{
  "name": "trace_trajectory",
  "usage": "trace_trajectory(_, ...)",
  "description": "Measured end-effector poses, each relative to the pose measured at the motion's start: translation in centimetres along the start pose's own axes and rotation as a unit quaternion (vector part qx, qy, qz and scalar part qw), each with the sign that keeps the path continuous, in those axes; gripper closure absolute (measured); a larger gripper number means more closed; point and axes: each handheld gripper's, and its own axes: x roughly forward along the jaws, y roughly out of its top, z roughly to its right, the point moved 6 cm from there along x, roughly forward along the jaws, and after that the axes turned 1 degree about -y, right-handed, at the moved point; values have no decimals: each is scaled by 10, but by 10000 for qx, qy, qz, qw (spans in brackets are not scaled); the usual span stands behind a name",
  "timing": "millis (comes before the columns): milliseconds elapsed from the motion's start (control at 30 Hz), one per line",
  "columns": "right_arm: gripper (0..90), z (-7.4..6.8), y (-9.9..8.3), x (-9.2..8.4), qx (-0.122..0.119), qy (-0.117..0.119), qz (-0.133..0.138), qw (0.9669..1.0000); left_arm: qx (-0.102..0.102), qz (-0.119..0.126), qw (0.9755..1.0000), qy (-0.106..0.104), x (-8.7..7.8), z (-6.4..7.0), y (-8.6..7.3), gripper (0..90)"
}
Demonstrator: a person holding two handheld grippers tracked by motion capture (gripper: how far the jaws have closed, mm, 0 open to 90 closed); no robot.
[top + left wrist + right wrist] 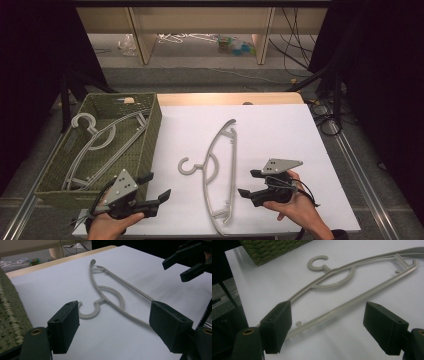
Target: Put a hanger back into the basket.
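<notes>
Grey hanger (219, 170) flat on table, both jaws wide

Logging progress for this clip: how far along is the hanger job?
Looks done: hangers already lie in the green basket. In hand: nothing; one grey hanger lies flat on the white table, with the left hand-held gripper and right hand-held gripper open beside it. Probably left: grasping and moving it.

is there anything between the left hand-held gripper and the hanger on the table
No. In the high view, only bare white table separates the left hand-held gripper from the hanger; the left gripper view shows the same bare stretch ahead of its open jaws.
</notes>
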Motion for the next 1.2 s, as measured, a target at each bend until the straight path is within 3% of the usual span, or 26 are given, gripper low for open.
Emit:
trace_trajectory(33, 238, 0, 0, 0, 3, -1, 7, 10000, 139, 18, 9999, 50, 2, 1, -3, 241)
trace_trajectory(167, 238, -1, 0, 2, 8, 16, -4, 10000, 47, 0, 9999, -102, 9, 7, -11, 228)
trace_trajectory(300, 237, -3, -1, 3, 34, 26, -19, 10000, 178, 113, 9997, -107, 9, 9, -10, 218)
trace_trajectory(567, 237, -6, -1, 8, 0, 27, -52, 10000, 203, 7, 9998, -51, 13, 11, -17, 212)
trace_trajectory(800, 236, -11, 1, 15, -65, 19, -92, 9999, 188, 105, 9997, -69, 12, 10, -16, 206)
trace_trajectory(833, 236, -11, 1, 16, -76, 10, -78, 9999, 263, 129, 9995, -77, 12, 9, -16, 206)
trace_trajectory(867, 236, -12, 1, 16, -75, 16, -98, 9999, 161, 182, 9997, -83, 12, 9, -16, 207)
trace_trajectory(967, 233, -17, 3, 20, -86, 9, -123, 9999, 103, 137, 9998, -53, 12, 8, -17, 204)
trace_trajectory(1000, 233, -18, 4, 23, -120, -18, -158, 9998, 91, 142, 9998, -50, 12, 7, -17, 203)
trace_trajectory(1033, 231, -20, 4, 25, -167, -5, -174, 9997, 240, 139, 9996, -74, 11, 5, -16, 203)
trace_trajectory(1200, 227, -26, 8, 40, -224, -54, -329, 9992, 75, 146, 9998, -64, 11, 6, -17, 201)
